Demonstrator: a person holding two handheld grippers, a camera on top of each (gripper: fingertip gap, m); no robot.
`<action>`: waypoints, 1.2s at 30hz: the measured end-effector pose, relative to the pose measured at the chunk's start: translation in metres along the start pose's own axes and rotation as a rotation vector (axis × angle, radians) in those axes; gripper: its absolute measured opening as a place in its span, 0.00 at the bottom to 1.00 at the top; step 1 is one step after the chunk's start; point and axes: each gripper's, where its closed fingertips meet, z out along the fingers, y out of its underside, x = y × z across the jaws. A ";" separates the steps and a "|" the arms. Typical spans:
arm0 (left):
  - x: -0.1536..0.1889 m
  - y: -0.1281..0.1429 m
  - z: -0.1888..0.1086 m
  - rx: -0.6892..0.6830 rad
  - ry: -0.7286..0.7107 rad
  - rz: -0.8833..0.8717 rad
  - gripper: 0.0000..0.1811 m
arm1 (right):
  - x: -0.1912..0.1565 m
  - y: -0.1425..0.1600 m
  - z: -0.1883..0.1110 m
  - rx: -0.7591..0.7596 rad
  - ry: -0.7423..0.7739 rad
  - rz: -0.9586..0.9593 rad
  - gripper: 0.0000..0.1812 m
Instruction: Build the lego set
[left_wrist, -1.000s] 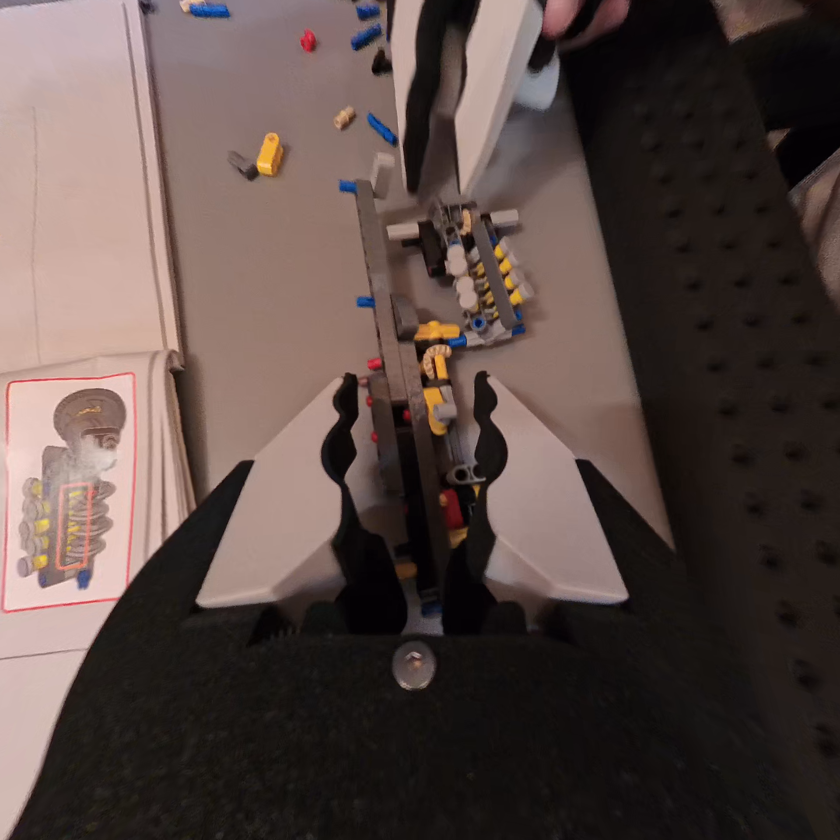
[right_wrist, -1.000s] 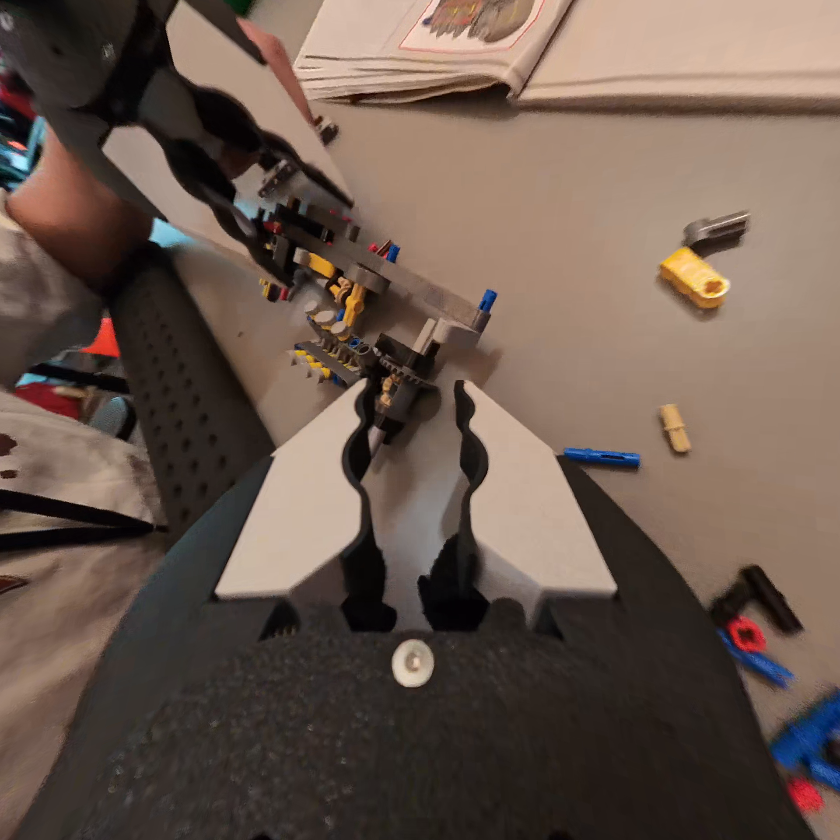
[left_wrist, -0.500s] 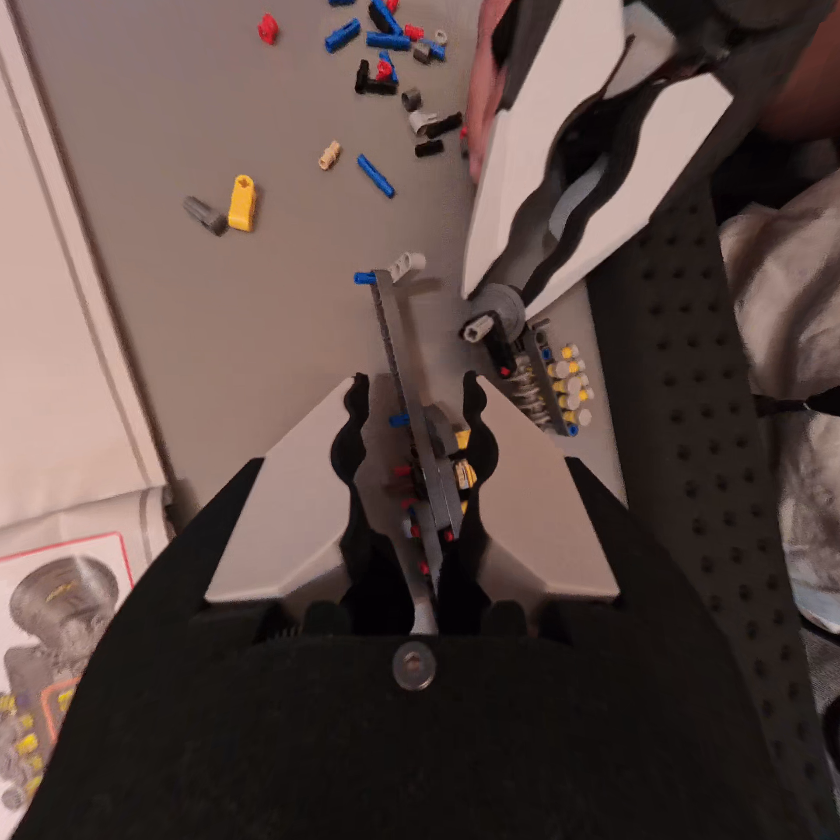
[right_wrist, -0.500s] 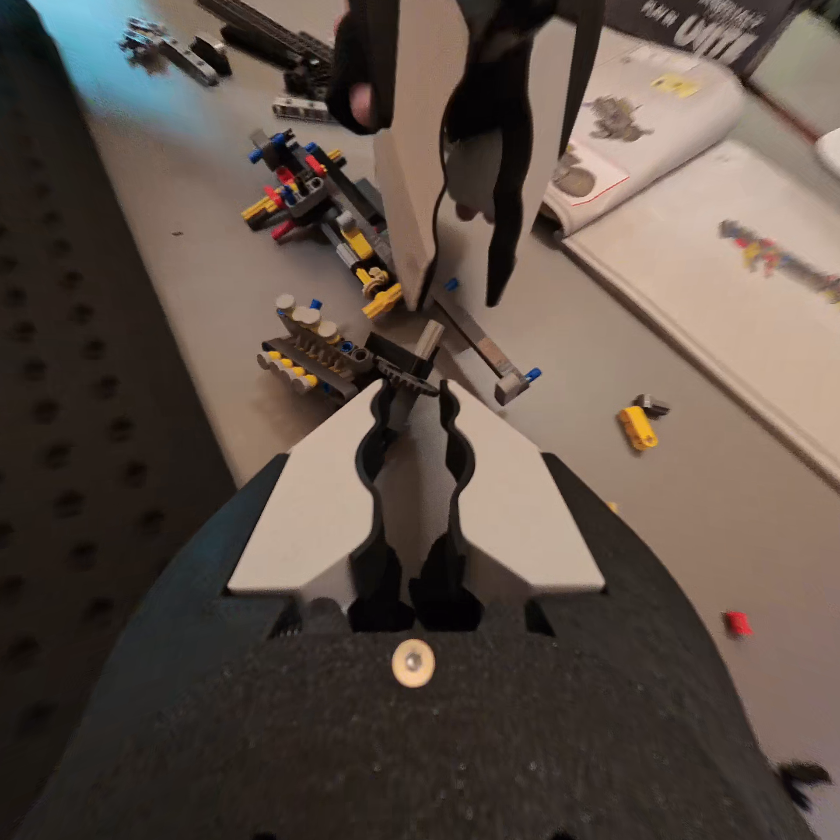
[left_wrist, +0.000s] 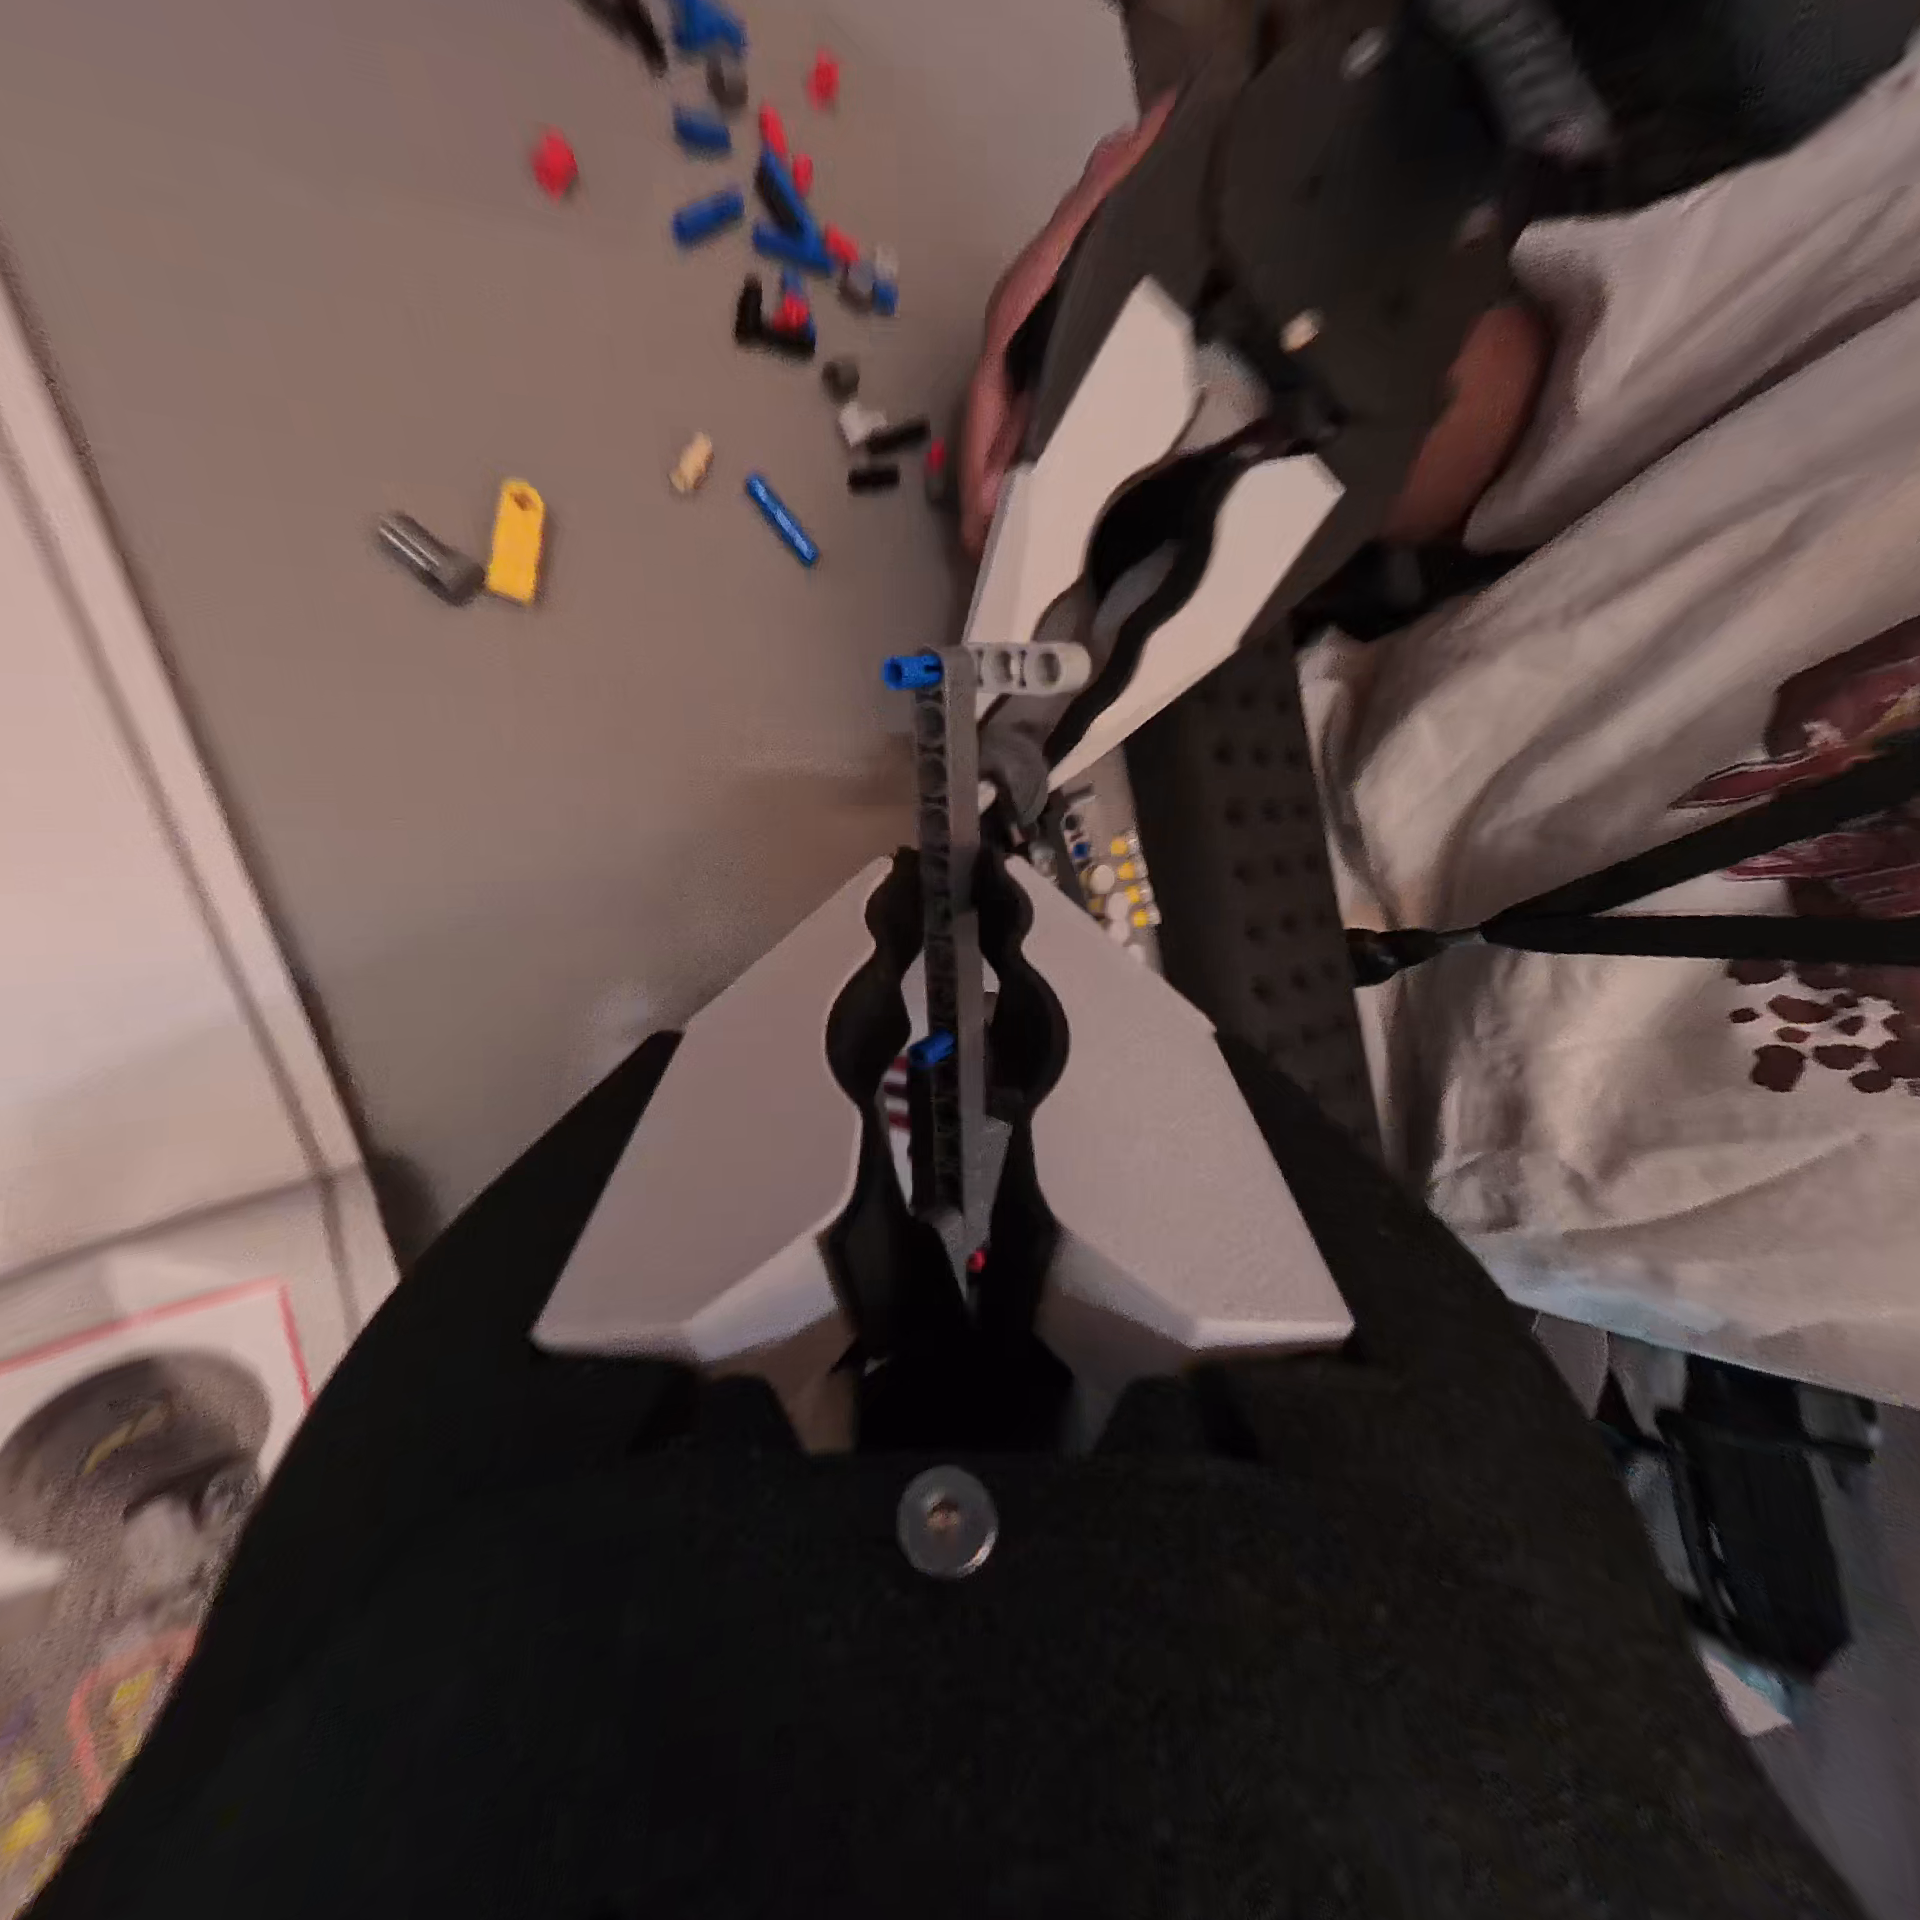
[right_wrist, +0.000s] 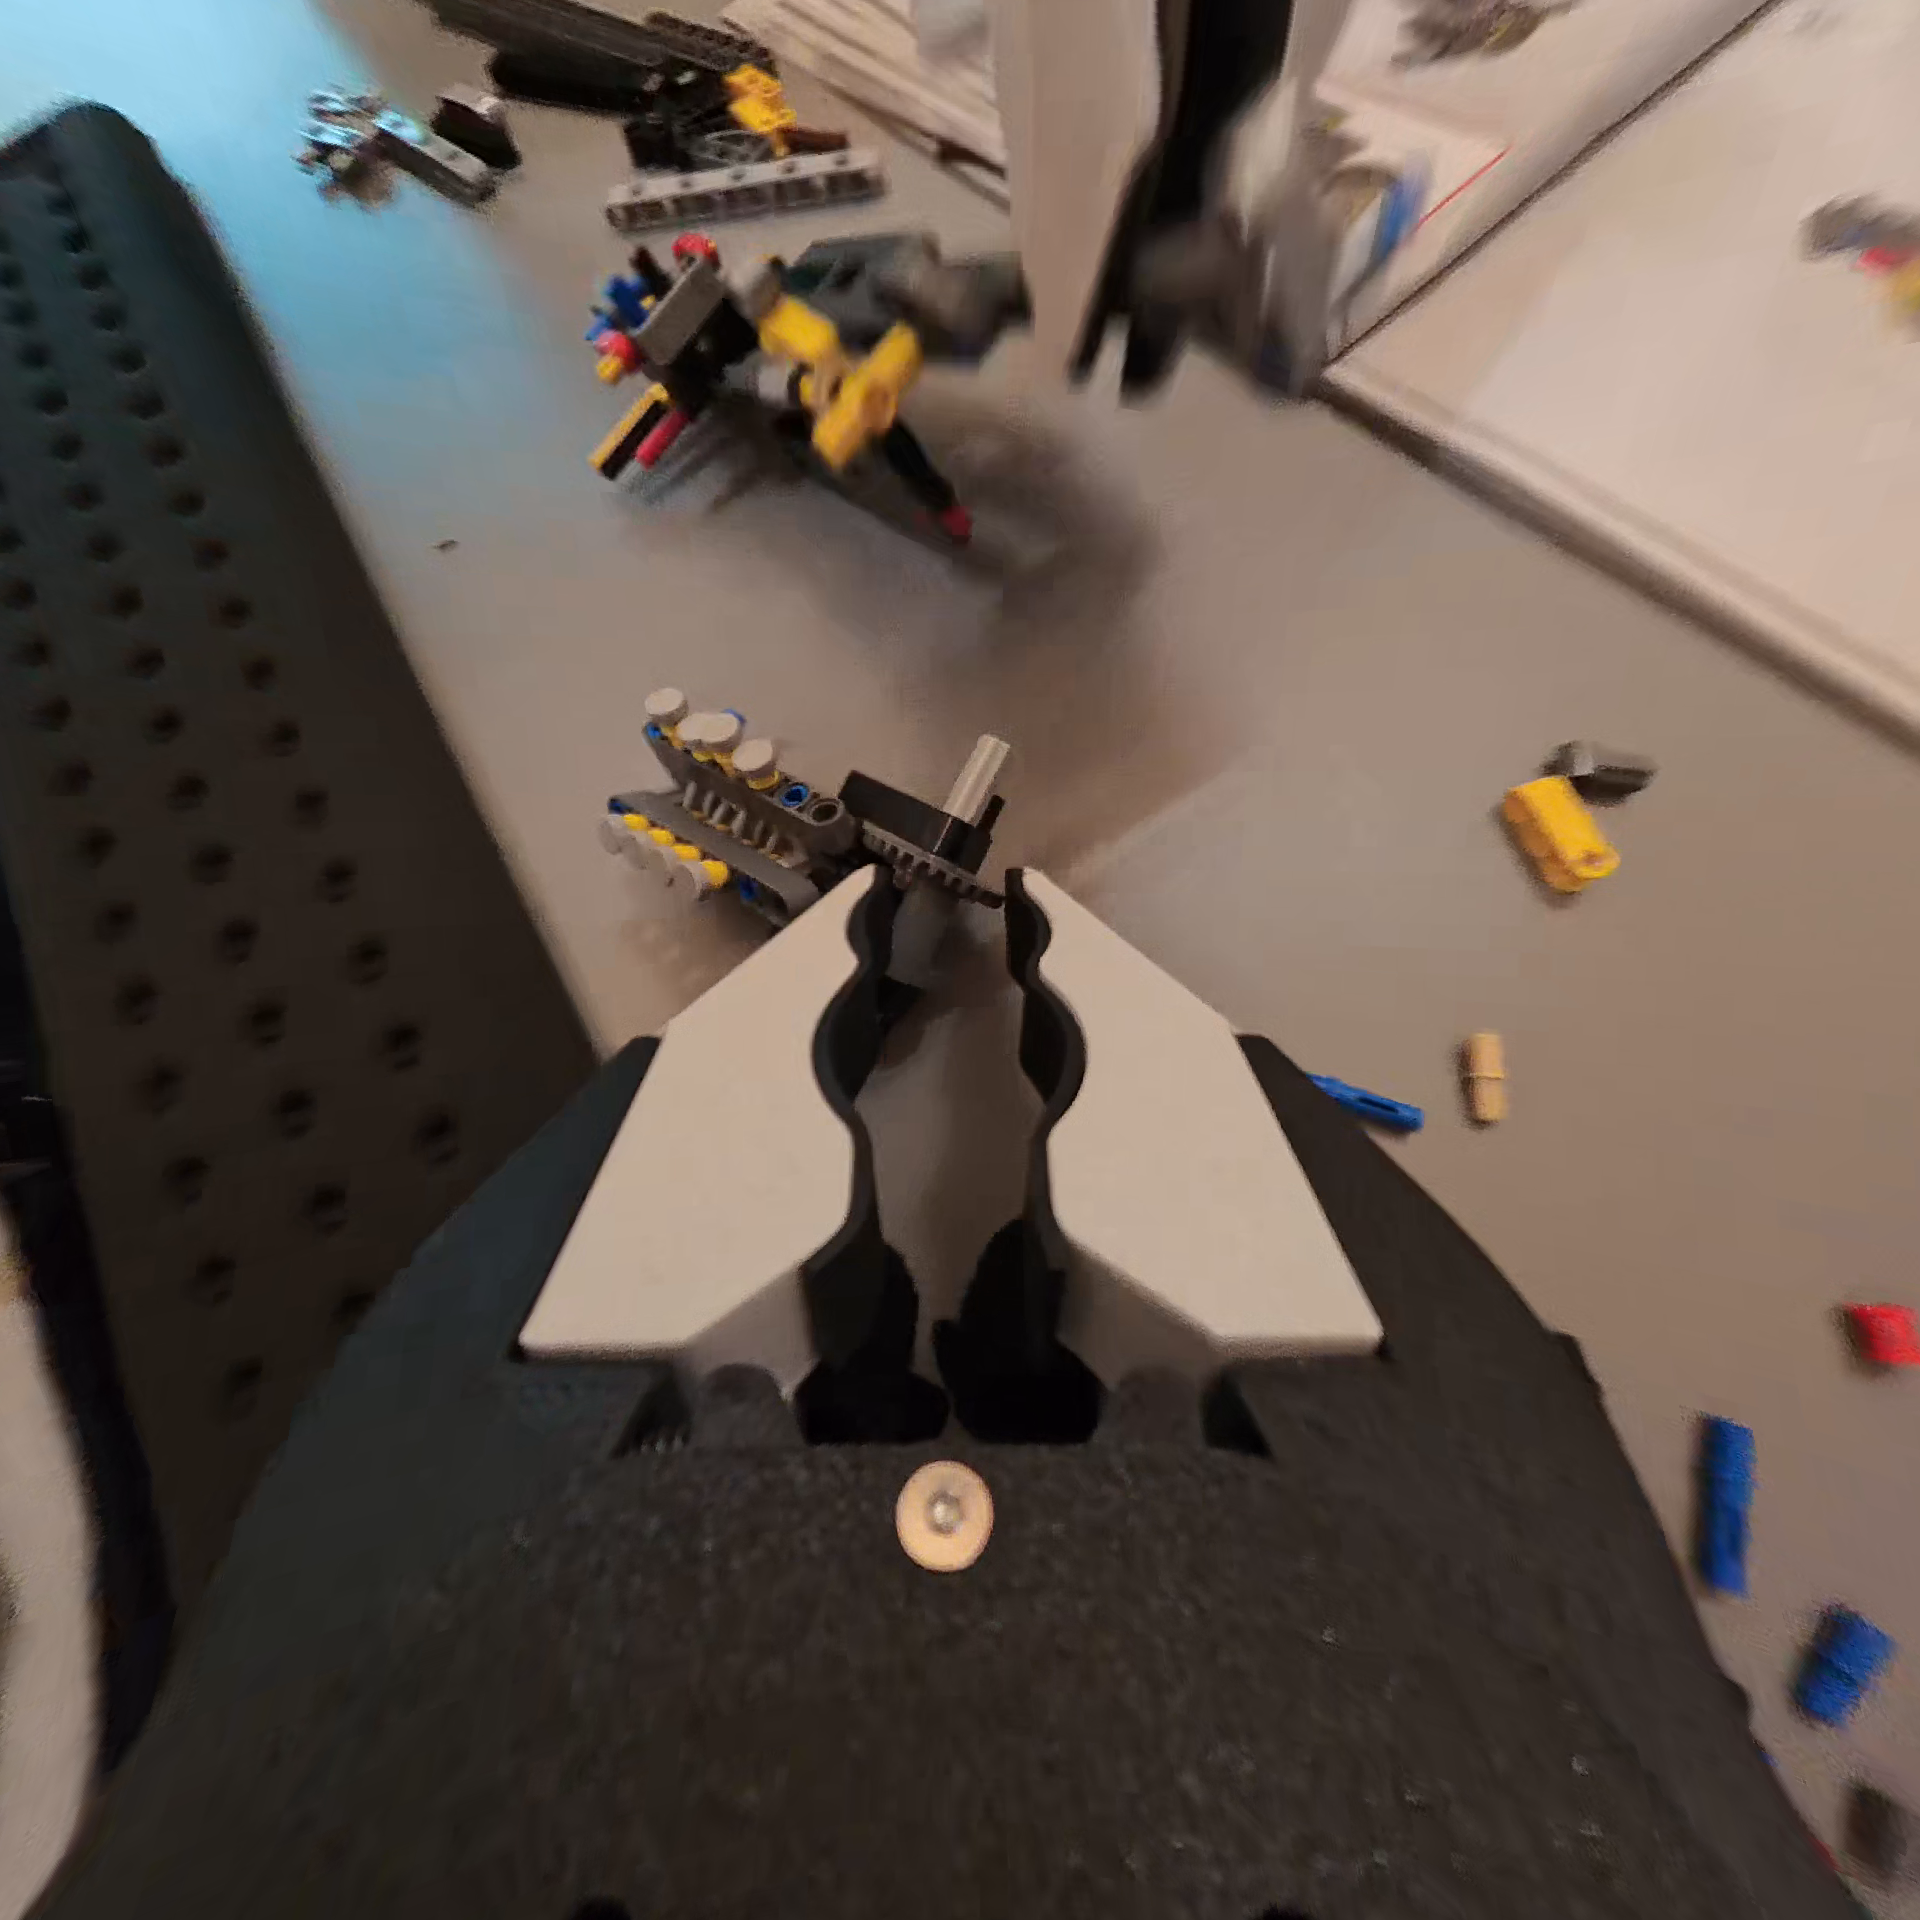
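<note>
The left hand-held gripper (left_wrist: 951, 883) is closed on a long grey beam (left_wrist: 948, 831). The right hand-held gripper (right_wrist: 945, 883) is nearly closed around a gear piece (right_wrist: 930, 883), pointing down at the tabletop (right_wrist: 1299, 727).

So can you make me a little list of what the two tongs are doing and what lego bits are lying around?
left tongs: shut on the long grey beam, which has blue pins sticking out
right tongs: tips around the gear end of the small engine block; grip unclear
engine block: lying on the grey table, with yellow and grey pistons
loose pieces: yellow connector, tan pin, blue pin
bigger model: farther back on the table, blurred
</note>
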 end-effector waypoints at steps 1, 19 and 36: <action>0.008 -0.005 -0.013 0.049 -0.005 0.016 0.05 | -0.001 0.000 0.001 -0.009 -0.036 0.028 0.11; 0.107 -0.001 -0.143 0.774 -0.218 0.328 0.05 | -0.015 -0.041 -0.011 0.141 -0.193 0.036 0.16; 0.079 0.023 -0.141 0.958 -0.278 0.236 0.04 | -0.002 0.013 -0.029 -0.038 -0.077 0.146 0.15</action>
